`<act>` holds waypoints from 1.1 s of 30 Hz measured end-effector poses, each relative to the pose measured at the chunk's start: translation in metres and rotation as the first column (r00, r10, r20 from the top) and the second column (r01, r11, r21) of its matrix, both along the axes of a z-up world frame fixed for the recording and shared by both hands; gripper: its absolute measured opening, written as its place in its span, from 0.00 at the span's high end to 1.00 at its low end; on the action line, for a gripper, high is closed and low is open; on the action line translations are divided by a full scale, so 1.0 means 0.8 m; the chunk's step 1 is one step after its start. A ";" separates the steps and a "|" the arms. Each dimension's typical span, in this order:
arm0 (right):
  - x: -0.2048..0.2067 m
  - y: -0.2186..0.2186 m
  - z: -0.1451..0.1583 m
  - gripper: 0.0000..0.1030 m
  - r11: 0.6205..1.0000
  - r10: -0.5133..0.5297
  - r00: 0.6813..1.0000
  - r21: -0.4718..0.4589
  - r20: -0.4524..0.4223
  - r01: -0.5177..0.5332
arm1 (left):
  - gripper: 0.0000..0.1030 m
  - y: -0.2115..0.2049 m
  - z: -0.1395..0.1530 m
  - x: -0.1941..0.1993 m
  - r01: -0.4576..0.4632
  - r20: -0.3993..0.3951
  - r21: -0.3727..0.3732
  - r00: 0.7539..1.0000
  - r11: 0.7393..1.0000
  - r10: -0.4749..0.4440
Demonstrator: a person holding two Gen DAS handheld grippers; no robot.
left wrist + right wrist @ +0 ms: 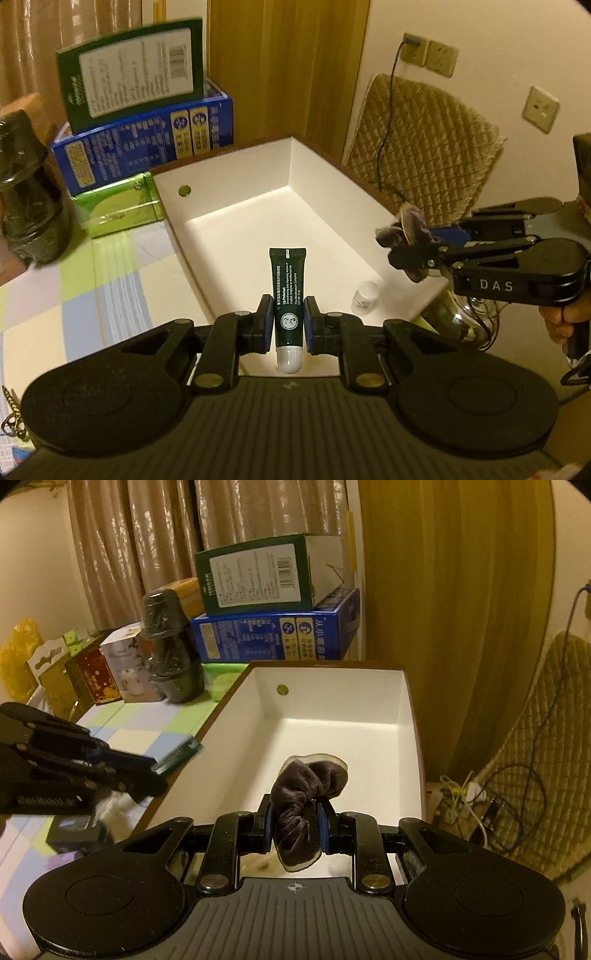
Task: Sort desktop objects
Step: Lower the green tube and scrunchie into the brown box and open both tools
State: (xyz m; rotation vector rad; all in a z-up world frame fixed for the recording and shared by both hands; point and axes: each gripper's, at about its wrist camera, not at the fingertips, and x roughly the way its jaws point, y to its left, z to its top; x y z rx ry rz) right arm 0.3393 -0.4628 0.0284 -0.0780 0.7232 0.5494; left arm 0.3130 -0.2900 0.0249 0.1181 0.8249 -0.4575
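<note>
Left wrist view: the left gripper (286, 323) has its blue-padded fingers (265, 325) closed on a slim dark-green tube (287, 291) with a ribbed white cap, held over the near end of the white box (236, 177) (smooth card walls, brown rim). A small white bottle (365, 296) lies inside by the box's right wall. The right gripper (408, 247) reaches in over that right rim, pinching a fuzzy scrunchie (402, 229).

Right wrist view: the right gripper (297, 821) is clamped on the plush brown scrunchie (306, 786), which hangs over the box's (332, 705) near end. The left gripper (147, 771) sits at the box's left rim above the checkered worktop (147, 727).
</note>
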 end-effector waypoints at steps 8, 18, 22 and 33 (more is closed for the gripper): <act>0.066 0.009 -0.033 0.80 0.998 0.027 0.997 -0.059 -0.075 -0.032 | 0.88 -0.029 -0.040 0.076 -0.036 -0.099 0.032 0.994 0.999 0.038; 0.110 0.014 -0.065 0.80 0.991 0.046 0.987 -0.114 -0.151 -0.064 | 0.87 -0.040 -0.081 0.129 -0.065 -0.171 0.084 0.982 0.994 0.079; 0.118 0.017 -0.071 0.80 0.990 0.048 0.985 -0.121 -0.163 -0.068 | 0.87 -0.043 -0.094 0.140 -0.065 -0.191 0.106 0.978 0.992 0.084; 0.127 0.024 -0.076 0.80 0.988 0.053 0.982 -0.131 -0.182 -0.078 | 0.87 -0.049 -0.107 0.149 -0.041 -0.219 0.131 0.973 0.991 0.069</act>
